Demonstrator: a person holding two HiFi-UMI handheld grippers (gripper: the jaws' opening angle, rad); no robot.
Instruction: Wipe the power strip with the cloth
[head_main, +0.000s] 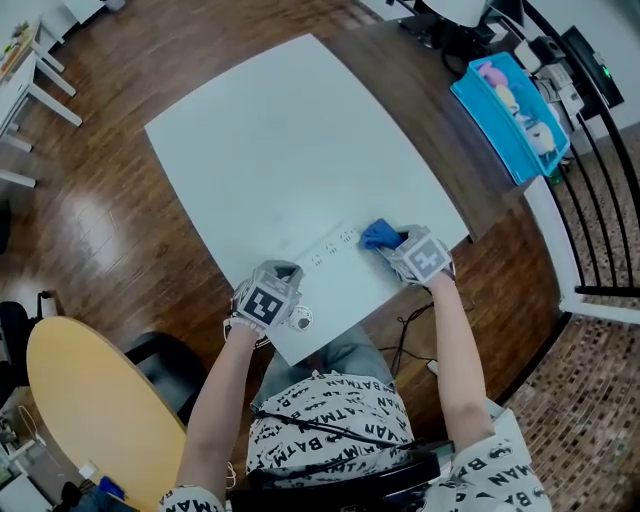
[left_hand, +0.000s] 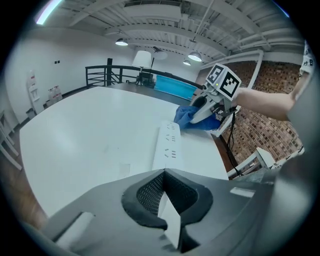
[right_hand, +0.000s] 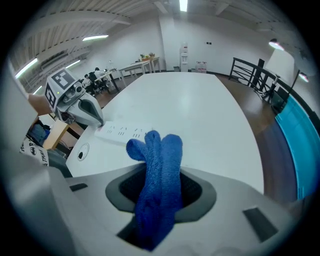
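A white power strip lies along the near edge of the white table. My left gripper is shut on its left end; in the left gripper view the strip runs straight out from the jaws. My right gripper is shut on a blue cloth, which touches the strip's right end. In the right gripper view the cloth bunches out of the jaws, with the strip just beyond it and the left gripper at its far end.
A round grommet sits in the table by the near edge. A dark cable hangs below that edge. A blue bin holding small items stands at the right, beside a black railing. A round wooden table is at lower left.
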